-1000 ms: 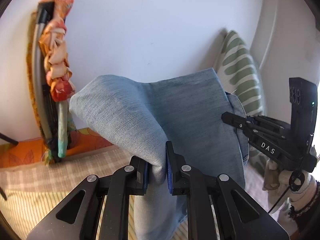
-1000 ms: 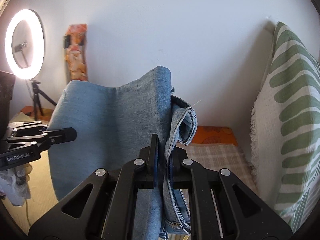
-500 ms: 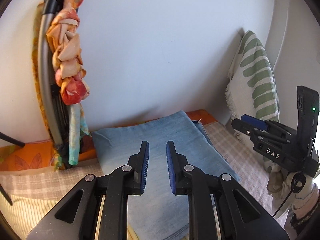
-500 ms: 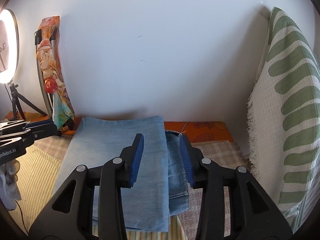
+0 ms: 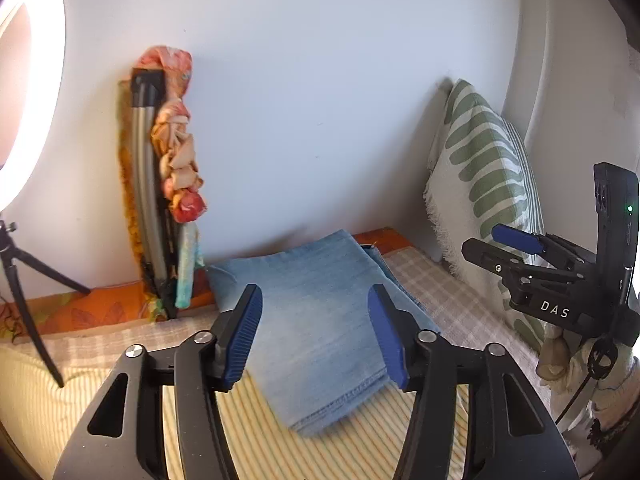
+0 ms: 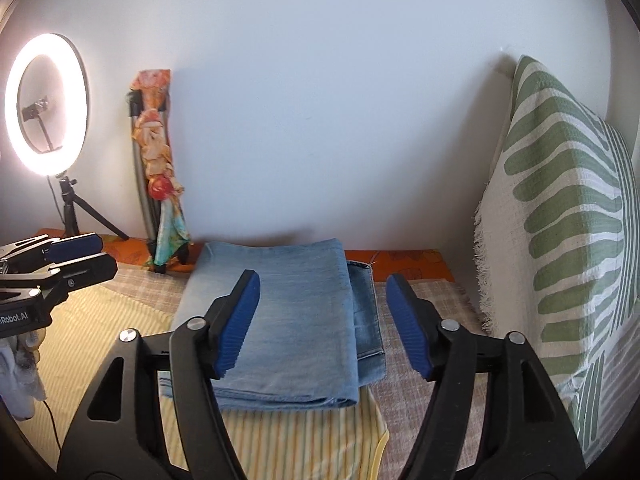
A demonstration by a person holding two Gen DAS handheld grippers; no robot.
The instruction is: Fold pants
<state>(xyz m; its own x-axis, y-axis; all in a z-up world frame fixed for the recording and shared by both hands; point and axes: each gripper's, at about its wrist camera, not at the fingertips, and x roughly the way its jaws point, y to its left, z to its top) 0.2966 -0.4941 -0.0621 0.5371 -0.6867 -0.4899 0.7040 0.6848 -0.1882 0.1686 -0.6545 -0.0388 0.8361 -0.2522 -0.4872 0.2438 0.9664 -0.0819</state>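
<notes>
The light blue denim pants (image 5: 316,320) lie folded flat on the striped and checked bed cover, close to the white wall; they also show in the right wrist view (image 6: 288,316). My left gripper (image 5: 316,340) is open and empty, held above and in front of the pants. My right gripper (image 6: 324,324) is open and empty, also above the pants' near edge. The right gripper shows in the left wrist view (image 5: 512,244) at the right, and the left gripper shows in the right wrist view (image 6: 72,252) at the left.
A green-striped cushion (image 6: 568,240) leans against the wall at the right. A folded frame wrapped in orange floral cloth (image 5: 168,184) stands at the wall left of the pants. A lit ring light on a tripod (image 6: 44,104) stands at the far left.
Both grippers held the pants up a second ago, then let them go. The pants now lie folded on the bed. Both grippers have opened wider and pulled back.
</notes>
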